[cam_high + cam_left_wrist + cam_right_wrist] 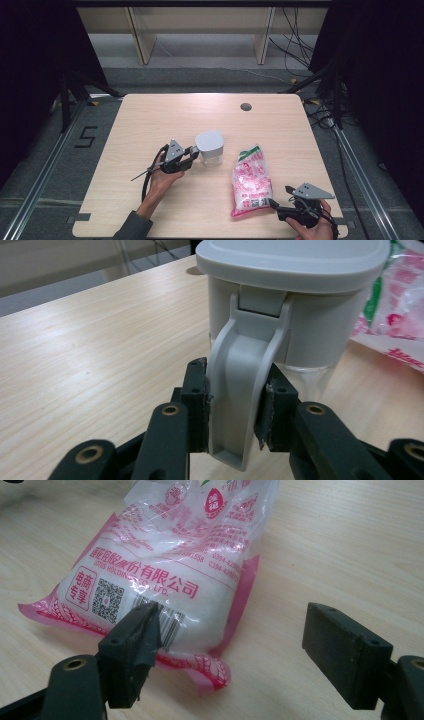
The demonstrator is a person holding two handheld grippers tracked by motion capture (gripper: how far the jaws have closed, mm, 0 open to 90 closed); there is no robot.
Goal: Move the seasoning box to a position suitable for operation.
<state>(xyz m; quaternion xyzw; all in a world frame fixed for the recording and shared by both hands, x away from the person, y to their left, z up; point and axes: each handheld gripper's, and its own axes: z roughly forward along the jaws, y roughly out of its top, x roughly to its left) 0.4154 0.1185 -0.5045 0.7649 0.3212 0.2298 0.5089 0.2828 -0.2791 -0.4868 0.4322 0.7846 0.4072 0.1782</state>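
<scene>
A clear container with a grey lid stands upright near the table's middle. Its grey side latch sits between the black jaws of my left gripper, which is shut on it; from above, that gripper is at the container's left side. A pink and white plastic bag of white grains lies flat to the right of the container. My right gripper is open at the bag's near right corner, its left jaw just over the bag's edge and nothing gripped. It sits by the table's front right edge.
The light wooden table has a dark round cable hole at the back right. Cables and wooden shelf legs lie on the floor beyond the table. A metal rail runs along the left.
</scene>
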